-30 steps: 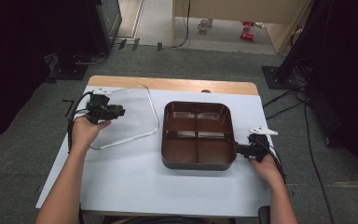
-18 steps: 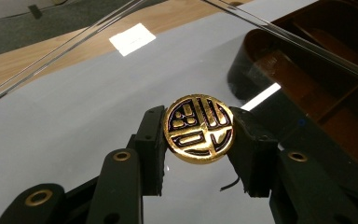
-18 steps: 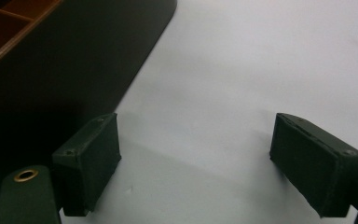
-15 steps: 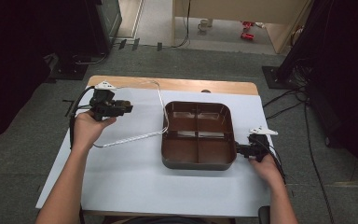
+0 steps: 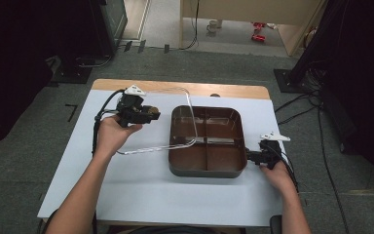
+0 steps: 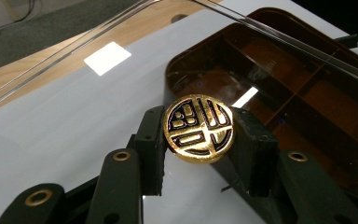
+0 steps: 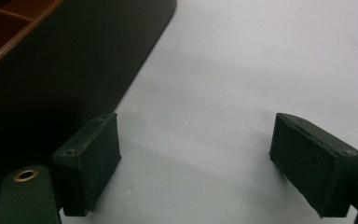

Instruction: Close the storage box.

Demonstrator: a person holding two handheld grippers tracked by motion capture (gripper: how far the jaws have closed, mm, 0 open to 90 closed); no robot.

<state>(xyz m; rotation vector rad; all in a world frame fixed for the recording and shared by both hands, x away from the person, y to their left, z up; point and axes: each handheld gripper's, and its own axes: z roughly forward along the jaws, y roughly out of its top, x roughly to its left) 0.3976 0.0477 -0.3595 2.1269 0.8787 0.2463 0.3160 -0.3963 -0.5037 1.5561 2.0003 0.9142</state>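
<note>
Two hand-held grippers over a white bench (image 5: 141, 195), left hand-held gripper (image 6: 199, 135) pinching the gold knob (image 6: 199, 128) of a clear lid (image 5: 175, 122) held tilted over a brown divided tray (image 5: 207, 168), right hand-held gripper (image 7: 209, 158) spread just beside the tray's right wall.

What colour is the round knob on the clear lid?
Gold, with a dark inlaid pattern. The knob shows best in the left gripper view.

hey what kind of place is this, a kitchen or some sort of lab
Probably a lab or recording space, not a kitchen: a white table stands on grey carpet, cables trail across the floor, and dark stands flank it.
</note>
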